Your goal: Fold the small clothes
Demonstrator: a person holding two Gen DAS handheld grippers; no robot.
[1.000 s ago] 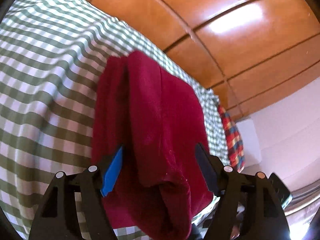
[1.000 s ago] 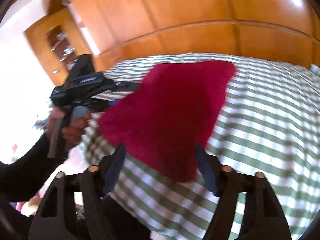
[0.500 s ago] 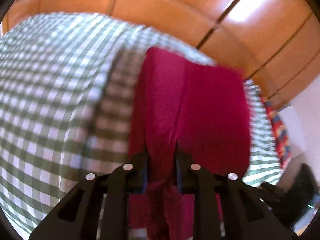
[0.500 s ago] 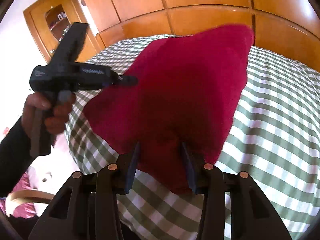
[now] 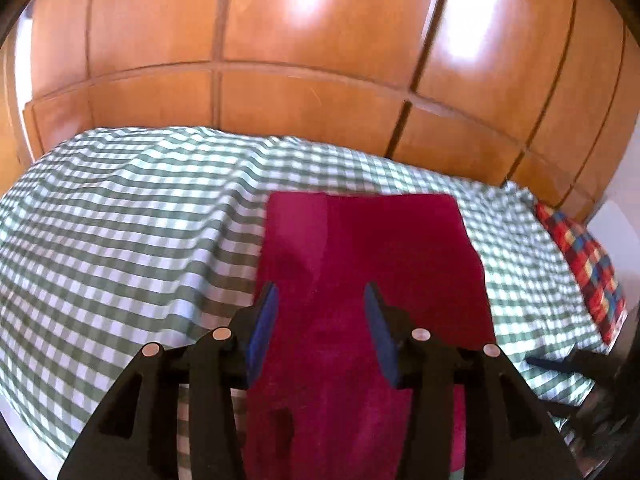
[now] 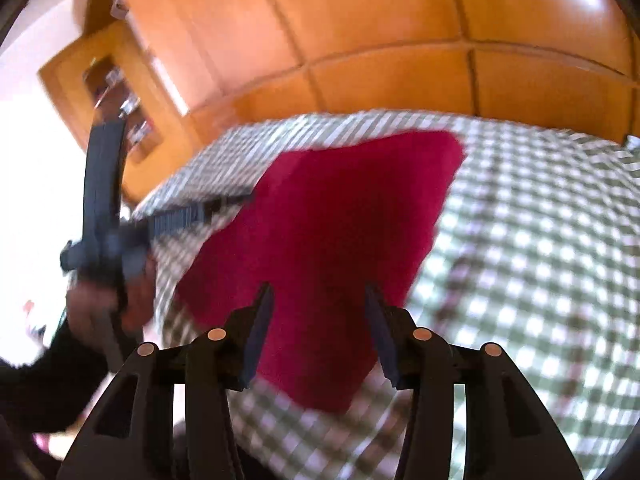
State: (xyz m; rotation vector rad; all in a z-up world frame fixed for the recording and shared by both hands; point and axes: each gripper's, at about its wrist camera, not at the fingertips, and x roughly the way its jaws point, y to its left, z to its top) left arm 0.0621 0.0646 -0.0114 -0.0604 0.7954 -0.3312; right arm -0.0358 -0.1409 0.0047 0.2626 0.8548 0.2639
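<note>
One bed (image 5: pixel 120 240) with a green checked cover carries one folded red cloth (image 5: pixel 368 264) lying flat near its front edge, and both the left gripper (image 5: pixel 320 312) and the right gripper (image 6: pixel 318 312) stand apart above it, holding nothing.

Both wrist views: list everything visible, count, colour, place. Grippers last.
red garment: 1, dark red, lying flat on the bed, near edge hanging toward the cameras
checked bedspread: 1, green and white, covering the bed under the garment
plaid cloth: 1, red, blue and yellow, at the bed's far right edge in the left wrist view
wooden panelling: orange-brown, behind the bed
wooden shelf unit: 1, orange-brown, upper left in the right wrist view, contents too blurred to name
left gripper: 1, black with blue pads, open, over the garment's near end
right gripper: 1, black, open, over the garment's near corner
</note>
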